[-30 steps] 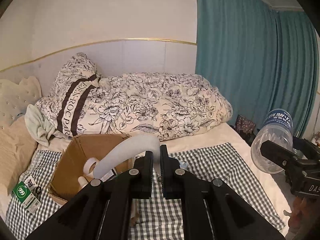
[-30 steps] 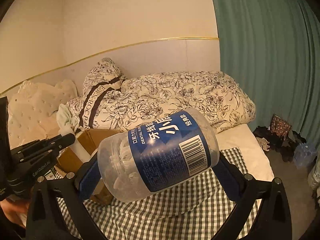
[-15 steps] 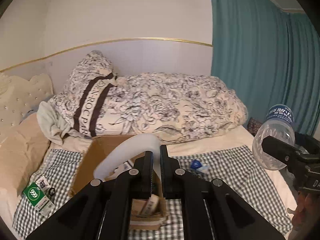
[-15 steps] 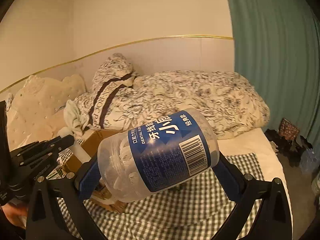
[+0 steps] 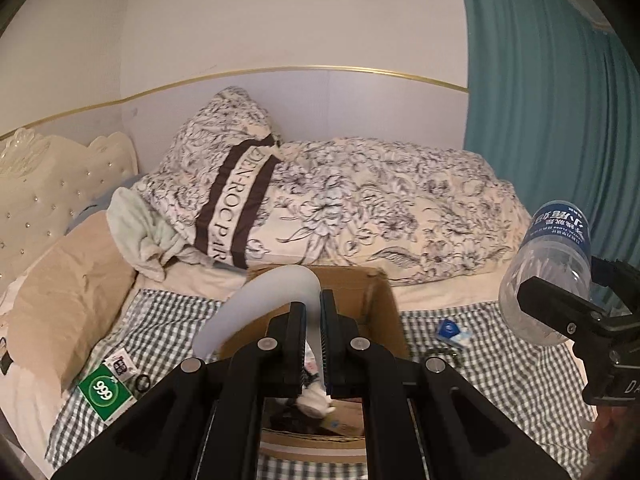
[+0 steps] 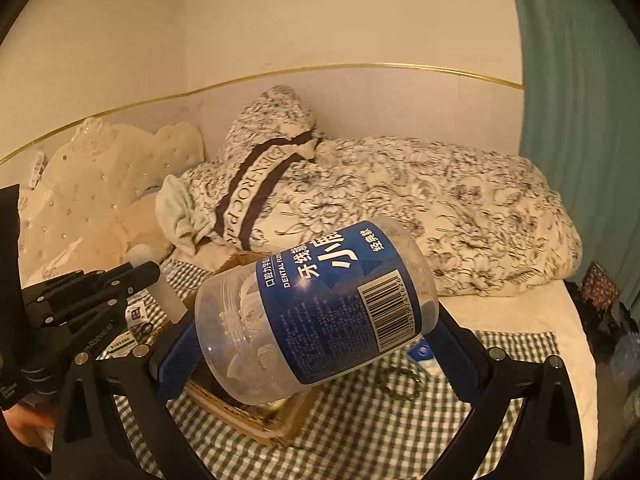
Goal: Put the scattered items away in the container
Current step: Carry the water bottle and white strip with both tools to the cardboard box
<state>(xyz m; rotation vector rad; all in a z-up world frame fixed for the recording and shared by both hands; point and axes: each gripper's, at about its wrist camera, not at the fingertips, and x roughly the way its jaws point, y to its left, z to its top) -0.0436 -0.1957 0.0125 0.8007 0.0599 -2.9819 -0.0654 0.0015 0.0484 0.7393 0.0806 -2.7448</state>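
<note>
The cardboard box (image 5: 384,300) stands on the checked cloth (image 5: 500,356), before the duvet (image 5: 400,208); the green packet (image 5: 105,391) lies to its left.

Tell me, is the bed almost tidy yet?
Partly. Some things already lie in the cardboard box. The left tool holds a bent white tube over it, and the right tool carries a floss jar. The green packet, the blue packet and small bits still lie on the checked cloth.

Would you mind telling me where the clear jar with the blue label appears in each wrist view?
Left wrist view: the jar sits at the far right edge, clamped in the right gripper.
Right wrist view: it fills the centre foreground, tilted, between that gripper's fingers.
Shared landmark: the cardboard box on the checked cloth, behind and below the jar in the right wrist view.
</note>
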